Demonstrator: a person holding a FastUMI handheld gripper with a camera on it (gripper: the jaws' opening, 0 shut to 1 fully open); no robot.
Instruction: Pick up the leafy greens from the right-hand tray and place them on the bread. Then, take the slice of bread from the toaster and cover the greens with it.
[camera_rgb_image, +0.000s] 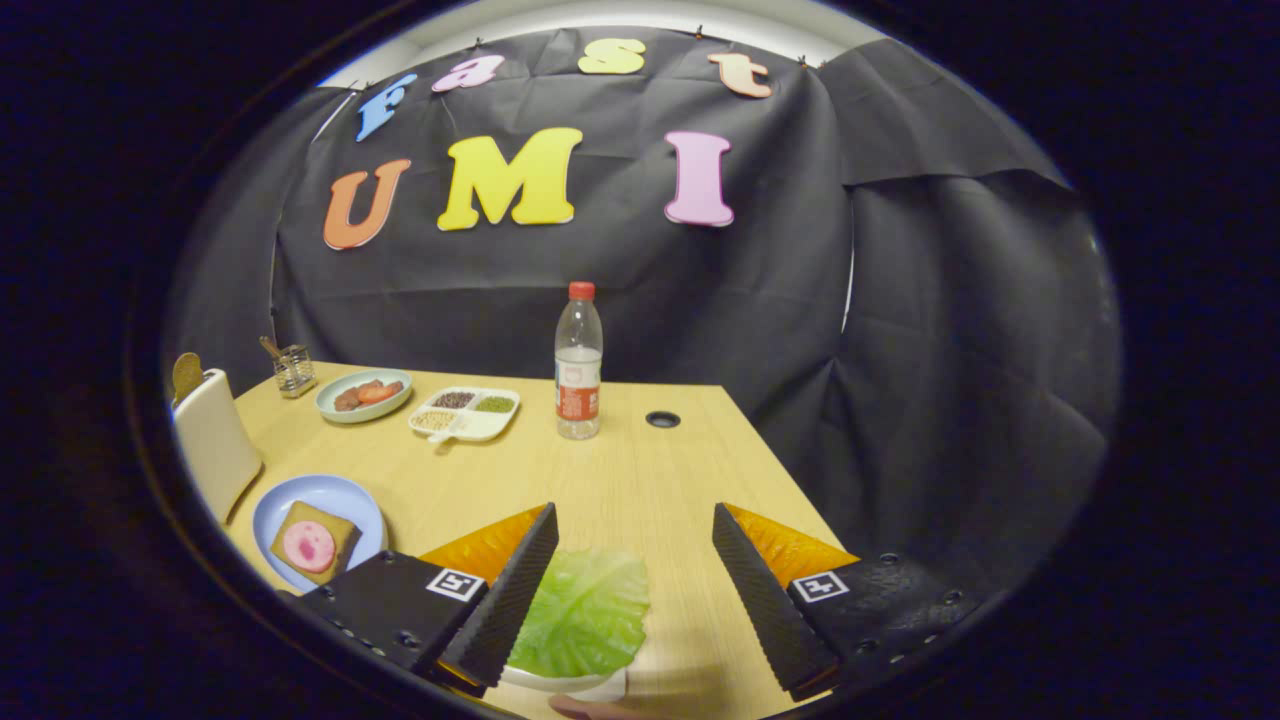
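1. gripper (632, 560): fingers spread wide apart, nothing held.
2. leafy greens (585, 612): seen on a white tray (560, 682) between the fingers, nearer the left one, low and close in.
3. bread (313, 543): on blue plate (318, 500), beyond the left finger.

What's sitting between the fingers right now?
In the gripper view, the leafy green lies on its white tray between the open gripper's fingers, against the left finger; bare table separates it from the right finger.
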